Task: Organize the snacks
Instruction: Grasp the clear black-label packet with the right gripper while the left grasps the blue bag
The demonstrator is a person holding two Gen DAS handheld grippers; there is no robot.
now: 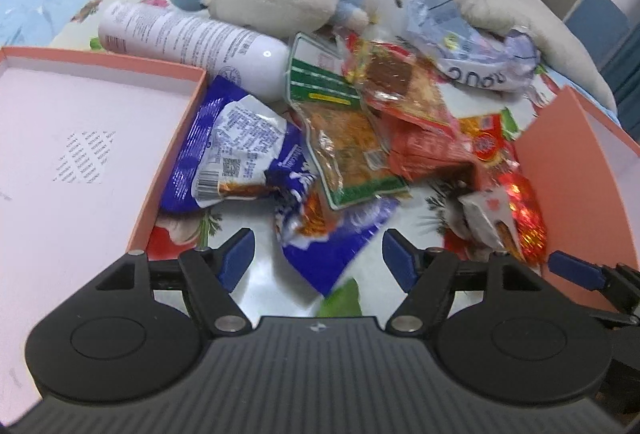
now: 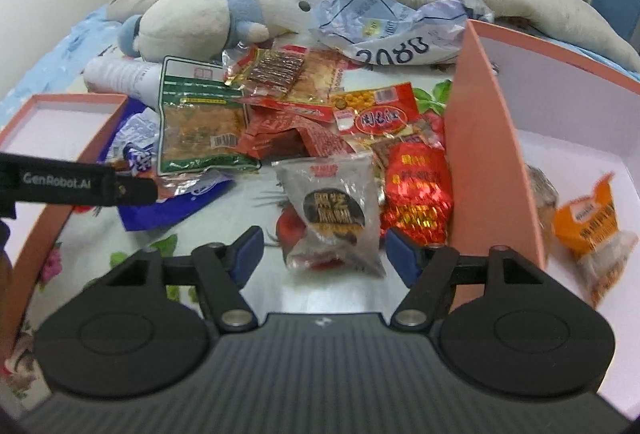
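Your left gripper (image 1: 318, 254): jaws wide, empty, level over blue wrapper (image 1: 320, 254) | your right gripper (image 2: 324, 254): jaws wide, straddling grey sesame packet (image 2: 334, 213), beside right box's wall (image 2: 480, 153).

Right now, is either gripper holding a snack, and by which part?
Nothing is held. The left gripper is open above a blue packet, and the right gripper is open around a grey packet without clamping it.

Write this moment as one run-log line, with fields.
left gripper: open, over blue packet | right gripper: open, over grey packet | right box: holds orange packet
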